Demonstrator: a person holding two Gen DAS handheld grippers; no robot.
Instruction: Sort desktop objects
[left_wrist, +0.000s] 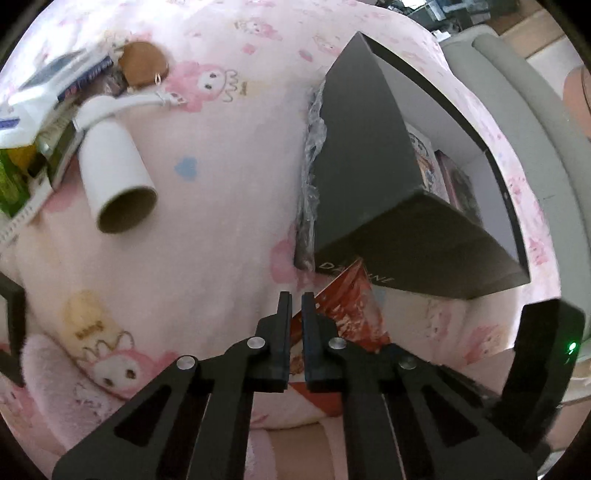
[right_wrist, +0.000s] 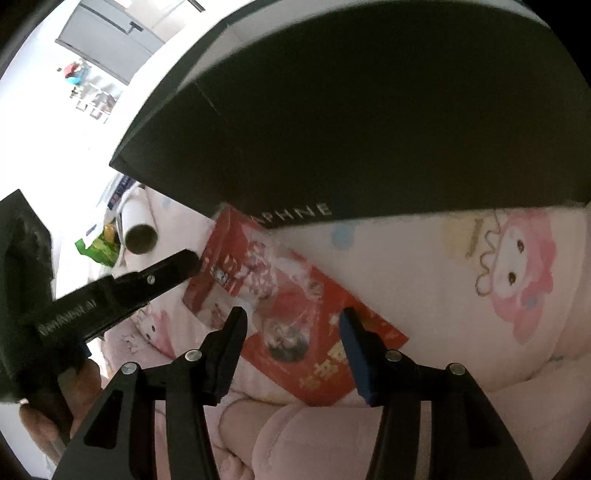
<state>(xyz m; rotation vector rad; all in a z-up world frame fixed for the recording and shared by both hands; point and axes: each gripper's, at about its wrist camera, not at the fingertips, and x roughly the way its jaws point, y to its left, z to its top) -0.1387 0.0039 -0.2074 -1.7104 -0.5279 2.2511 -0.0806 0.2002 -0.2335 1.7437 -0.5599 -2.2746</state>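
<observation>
Left hand-held gripper (left_wrist: 296, 295): jaws drawn together, only a thin slit between them. The red packet lies under the tips, and whether a corner is pinched I can't tell.
Right hand-held gripper (right_wrist: 293, 314): jaws standing wide apart, hovering over the red packet with nothing pressed between the pads.
Red packet (right_wrist: 295, 314): flat on the pink blanket, its far corner tucked against the bottom edge of the dark box, right between the two tools.
Dark box (left_wrist: 369, 177): open-topped, grey outside and white inside, printed lettering on its side. A few printed items sit inside.
Bubble wrap (left_wrist: 314, 147): crumpled along the box's left wall, touching it.
Cardboard tube (left_wrist: 118, 177): white, lying on its side well left of the box, open end facing the camera.
Clutter pile (left_wrist: 37, 122): white, blue and green packs beside the tube, with a brown round item (left_wrist: 142, 62) behind it.
Pink blanket (left_wrist: 221, 166): cartoon print, covering everything underneath.
</observation>
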